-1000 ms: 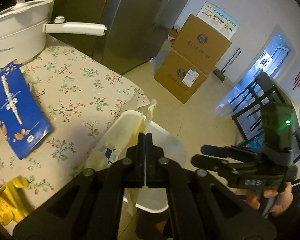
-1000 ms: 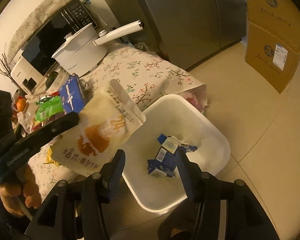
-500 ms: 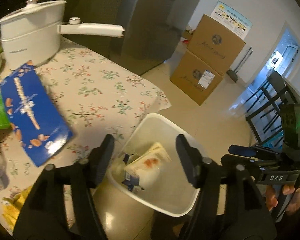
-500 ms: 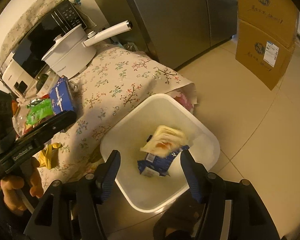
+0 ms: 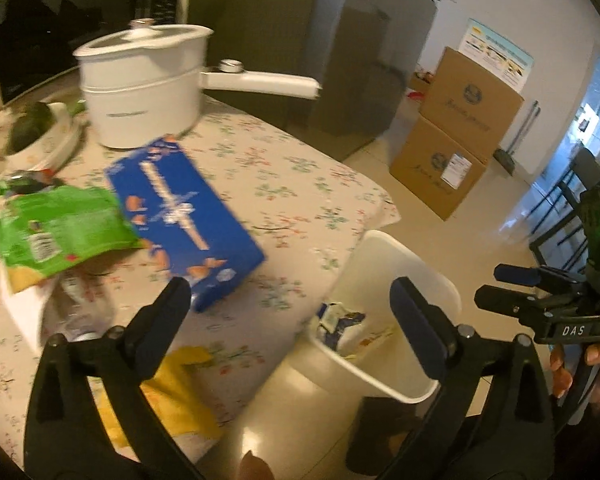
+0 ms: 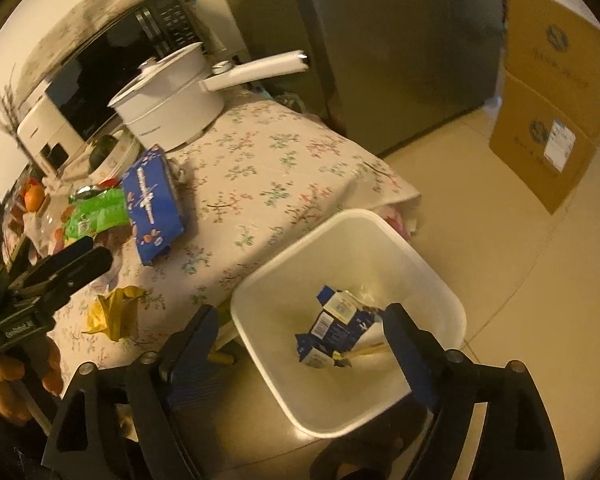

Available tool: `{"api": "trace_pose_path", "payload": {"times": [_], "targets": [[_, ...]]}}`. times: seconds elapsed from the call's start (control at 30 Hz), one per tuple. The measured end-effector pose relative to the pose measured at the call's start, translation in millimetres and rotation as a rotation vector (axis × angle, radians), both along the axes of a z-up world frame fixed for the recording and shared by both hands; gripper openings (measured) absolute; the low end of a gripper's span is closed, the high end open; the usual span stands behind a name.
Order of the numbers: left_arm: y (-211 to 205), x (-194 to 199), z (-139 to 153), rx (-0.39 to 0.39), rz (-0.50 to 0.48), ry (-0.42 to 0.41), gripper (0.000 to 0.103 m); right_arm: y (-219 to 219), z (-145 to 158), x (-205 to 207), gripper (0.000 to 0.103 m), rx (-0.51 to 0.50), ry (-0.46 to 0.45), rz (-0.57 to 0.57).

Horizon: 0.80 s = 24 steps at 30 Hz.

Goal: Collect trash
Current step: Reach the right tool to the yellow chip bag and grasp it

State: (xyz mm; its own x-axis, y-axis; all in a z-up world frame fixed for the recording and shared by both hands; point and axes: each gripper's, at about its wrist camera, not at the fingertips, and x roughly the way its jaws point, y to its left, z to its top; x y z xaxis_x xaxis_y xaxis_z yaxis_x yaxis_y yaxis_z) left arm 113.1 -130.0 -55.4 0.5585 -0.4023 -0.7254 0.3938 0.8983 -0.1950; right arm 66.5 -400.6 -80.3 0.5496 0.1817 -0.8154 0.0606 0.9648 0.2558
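Trash: some wrappers in bin [image 6: 440, 280] | left: blue box [image 5: 184, 216], green bag [image 5: 56, 228], yellow wrapper [image 6: 114, 312] on table | left gripper [image 5: 288, 312], right gripper [image 6: 300, 336] both wide open, empty

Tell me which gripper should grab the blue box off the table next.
Left, most likely. The left gripper is open and empty over the table, with the blue box just ahead of its fingers. The right gripper, also open, hangs over the white bin, farther from the box.
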Motion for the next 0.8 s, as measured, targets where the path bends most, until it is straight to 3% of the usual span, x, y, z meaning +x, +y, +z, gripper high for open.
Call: {"api": "trace_pose_path", "payload": {"times": [0.07, 0.13, 0.53, 0.8], "targets": [[13, -1, 3, 0.015, 0.033, -0.013, 0.102, 12, 4, 3, 0.092, -0.029, -0.019, 0.018], [29, -2, 7, 0.041, 0.084, -0.031, 0.102, 22, 7, 5, 0.103, -0.052, -0.031, 0.035], [125, -7, 12, 0.099, 0.272, -0.009, 0.102, 85, 12, 22, 0.103, -0.082, -0.018, 0.137], [175, -18, 1, 0.131, 0.338, 0.036, 0.102, 148, 4, 34, 0.103, -0.077, 0.021, 0.255]]}}
